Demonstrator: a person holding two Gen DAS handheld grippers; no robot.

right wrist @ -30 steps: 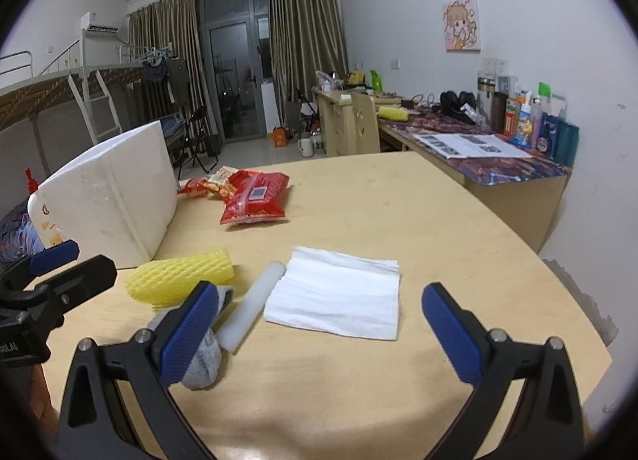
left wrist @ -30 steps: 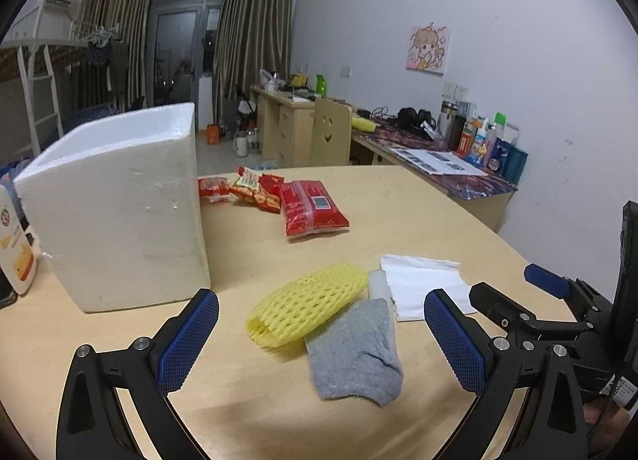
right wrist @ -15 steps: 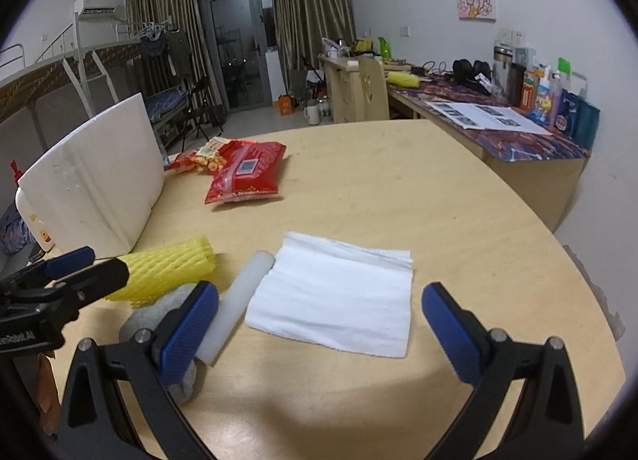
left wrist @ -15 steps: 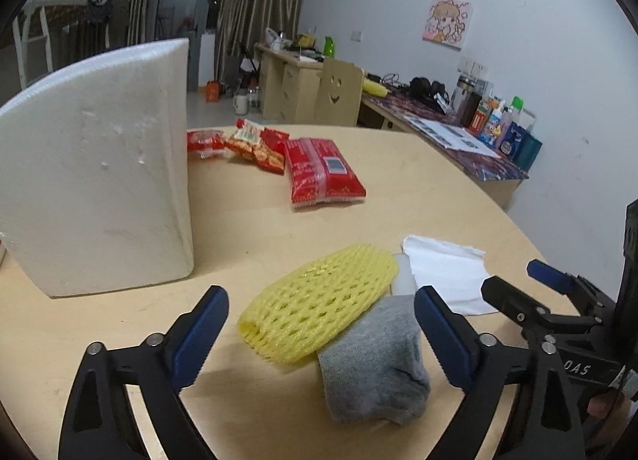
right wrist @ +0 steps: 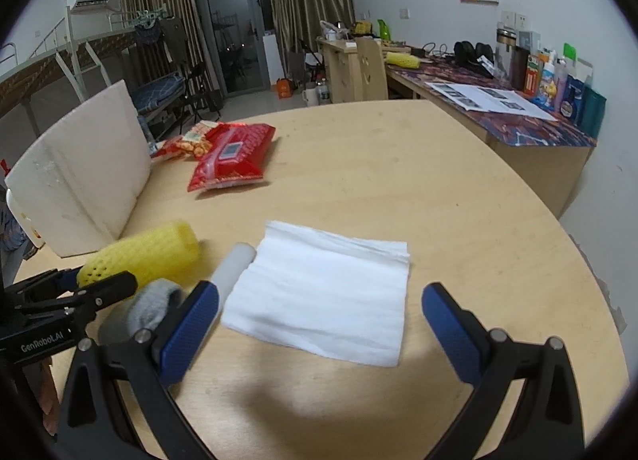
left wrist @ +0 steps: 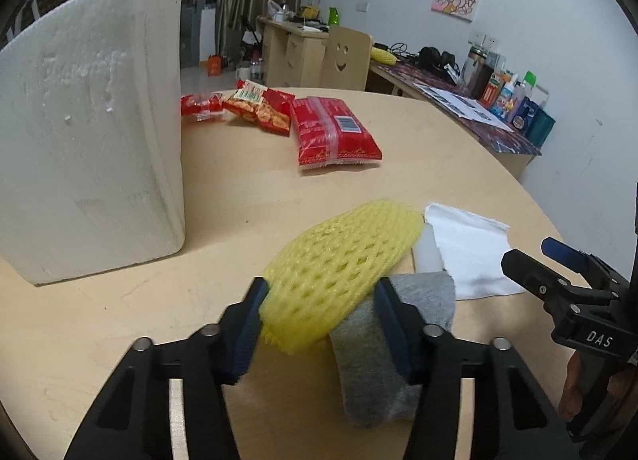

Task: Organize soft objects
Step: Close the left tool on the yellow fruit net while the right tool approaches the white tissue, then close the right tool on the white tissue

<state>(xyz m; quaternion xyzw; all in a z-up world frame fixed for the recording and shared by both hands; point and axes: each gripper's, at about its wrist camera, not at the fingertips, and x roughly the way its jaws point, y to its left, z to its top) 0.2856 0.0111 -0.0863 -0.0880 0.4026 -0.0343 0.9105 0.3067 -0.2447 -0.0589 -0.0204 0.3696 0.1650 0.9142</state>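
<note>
the left gripper [left wrist: 319, 320] has come down and forward onto the yellow foam net [left wrist: 343, 260], and its jaws have just been closing: a second ago they stood wide apart above the pile, now the blue pads [left wrist: 249, 330] sit against both sides of the net's near end. the mesh looks pinched and bulged between them, so i judge this a grasp taking hold rather than a finished, firm clench; nothing is lifted yet, since the net lies on the table [left wrist: 239, 188] as before.

the net rests near the table's front edge, its near end on top of the grey sock [left wrist: 398, 340], its far end touching the white foam stick [left wrist: 426, 252]. the right pad also seems to brush the sock, so the sock may drag along when the net comes up.

the right gripper [right wrist: 319, 324] has edged nearer to the white cloth [right wrist: 323, 288], which lies flat just right of the stick. its jaws are spread wide with nothing between the pads, and the cloth sits ahead of them, untouched.

the white foam box [left wrist: 91, 149] stands at the table's left side, well apart from the pile. i take it as the likely place for the soft things, though no view shows its opening. the red snack packets [left wrist: 335, 133] lie toward the far edge, unchanged.
</note>
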